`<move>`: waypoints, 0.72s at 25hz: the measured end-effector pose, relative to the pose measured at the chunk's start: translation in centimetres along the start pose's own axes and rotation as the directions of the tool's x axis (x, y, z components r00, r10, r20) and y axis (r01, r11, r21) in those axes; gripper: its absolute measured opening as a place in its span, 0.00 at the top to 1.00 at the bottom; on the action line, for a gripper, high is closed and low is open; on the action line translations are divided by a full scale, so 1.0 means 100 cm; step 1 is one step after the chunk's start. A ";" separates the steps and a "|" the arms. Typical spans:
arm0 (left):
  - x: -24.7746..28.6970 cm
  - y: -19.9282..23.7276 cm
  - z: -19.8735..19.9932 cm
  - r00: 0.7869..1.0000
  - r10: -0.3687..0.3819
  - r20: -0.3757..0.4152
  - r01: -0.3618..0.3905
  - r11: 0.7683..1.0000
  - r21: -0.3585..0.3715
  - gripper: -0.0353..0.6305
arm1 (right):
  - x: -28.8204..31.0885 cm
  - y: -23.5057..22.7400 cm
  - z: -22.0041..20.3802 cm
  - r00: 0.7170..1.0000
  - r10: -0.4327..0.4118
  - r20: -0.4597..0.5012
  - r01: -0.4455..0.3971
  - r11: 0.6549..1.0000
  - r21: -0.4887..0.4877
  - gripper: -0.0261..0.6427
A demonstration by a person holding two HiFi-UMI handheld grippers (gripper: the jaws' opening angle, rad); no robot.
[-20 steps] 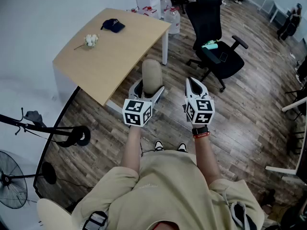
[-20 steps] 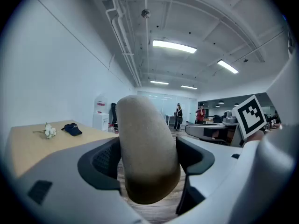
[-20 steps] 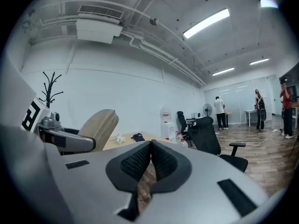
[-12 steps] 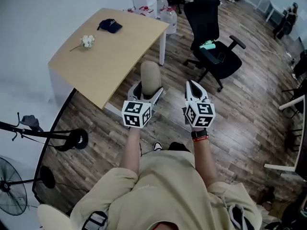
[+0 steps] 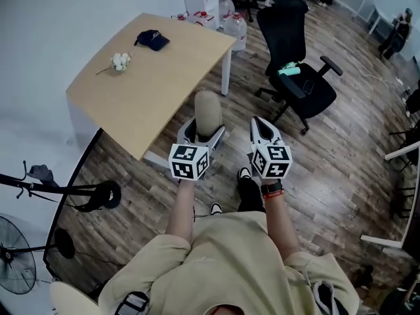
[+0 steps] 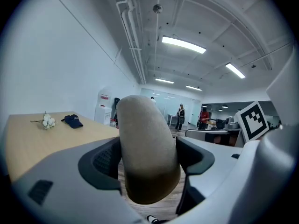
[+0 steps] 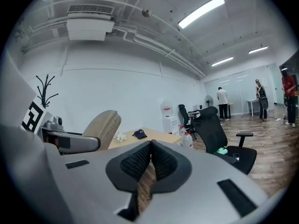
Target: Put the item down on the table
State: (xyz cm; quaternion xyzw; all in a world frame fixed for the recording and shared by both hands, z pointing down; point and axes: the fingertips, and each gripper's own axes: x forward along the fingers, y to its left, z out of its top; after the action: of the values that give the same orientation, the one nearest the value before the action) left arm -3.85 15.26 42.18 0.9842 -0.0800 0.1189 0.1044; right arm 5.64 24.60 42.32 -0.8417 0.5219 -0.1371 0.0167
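Note:
A tan, rounded oblong item [image 5: 209, 112] stands upright between the jaws of my left gripper [image 5: 205, 130], which is shut on it above the wood floor, just off the near corner of the light wooden table [image 5: 151, 84]. In the left gripper view the item [image 6: 145, 143] fills the gap of the left gripper [image 6: 147, 164], with both dark pads against its sides. My right gripper [image 5: 261, 130] hangs beside it, shut with nothing in it; in its own view the right gripper [image 7: 150, 164] has its pads pressed together, and the item [image 7: 103, 125] shows at the left.
On the table lie a dark cap [image 5: 152, 39] and a small white flower sprig [image 5: 120, 61]. A black office chair [image 5: 295, 64] stands to the right, with water bottles [image 5: 236, 26] behind the table. A fan [image 5: 13, 254] and a black stand [image 5: 72, 190] are at the left.
The person has stepped forward, one foot now ahead between the arms. Both grippers sit slightly nearer the table corner. The grip on the tan item is unchanged.

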 end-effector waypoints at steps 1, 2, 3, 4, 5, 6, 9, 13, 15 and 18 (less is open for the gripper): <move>0.011 0.004 0.002 1.000 0.011 0.000 -0.011 1.000 0.000 0.39 | 0.012 -0.007 0.001 1.000 0.012 -0.006 -0.012 1.000 0.003 0.94; 0.022 0.008 0.004 1.000 0.023 0.000 -0.023 1.000 -0.002 0.39 | 0.026 -0.013 0.002 1.000 0.026 -0.013 -0.026 1.000 0.007 0.94; 0.035 0.013 0.006 0.999 0.036 -0.003 -0.036 0.999 -0.005 0.39 | 0.039 -0.020 0.004 0.999 0.041 -0.020 -0.041 0.999 0.012 0.94; 0.047 0.018 0.008 0.999 0.048 -0.005 -0.048 0.999 -0.009 0.39 | 0.053 -0.027 0.007 0.998 0.057 -0.026 -0.057 0.998 0.017 0.94; 0.059 0.023 0.012 0.998 0.062 -0.008 -0.062 0.998 -0.013 0.39 | 0.068 -0.033 0.011 0.997 0.076 -0.030 -0.075 0.997 0.020 0.94; 0.072 0.029 0.016 0.997 0.078 -0.007 -0.079 0.997 -0.013 0.39 | 0.083 -0.040 0.015 0.995 0.097 -0.034 -0.097 0.995 0.021 0.94; 0.113 0.044 0.032 0.990 0.140 0.004 -0.140 0.990 -0.017 0.39 | 0.132 -0.061 0.030 0.984 0.171 -0.042 -0.170 0.985 0.016 0.94; 0.160 0.058 0.042 0.977 0.211 0.008 -0.211 0.977 -0.035 0.39 | 0.181 -0.088 0.046 0.967 0.251 -0.048 -0.251 0.968 0.020 0.94; 0.173 0.069 0.043 0.966 0.257 0.010 -0.256 0.965 -0.057 0.39 | 0.202 -0.091 0.048 0.952 0.300 -0.059 -0.300 0.954 0.016 0.94; 0.182 0.079 0.043 0.943 0.332 0.010 -0.330 0.941 -0.079 0.39 | 0.226 -0.092 0.046 0.923 0.375 -0.088 -0.375 0.927 0.019 0.94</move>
State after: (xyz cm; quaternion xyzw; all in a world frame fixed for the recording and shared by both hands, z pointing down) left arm 13.11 4.20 44.16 0.9533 -0.2500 0.1203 0.1196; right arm 24.21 8.32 44.27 -0.7193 0.6735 -0.1694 0.0200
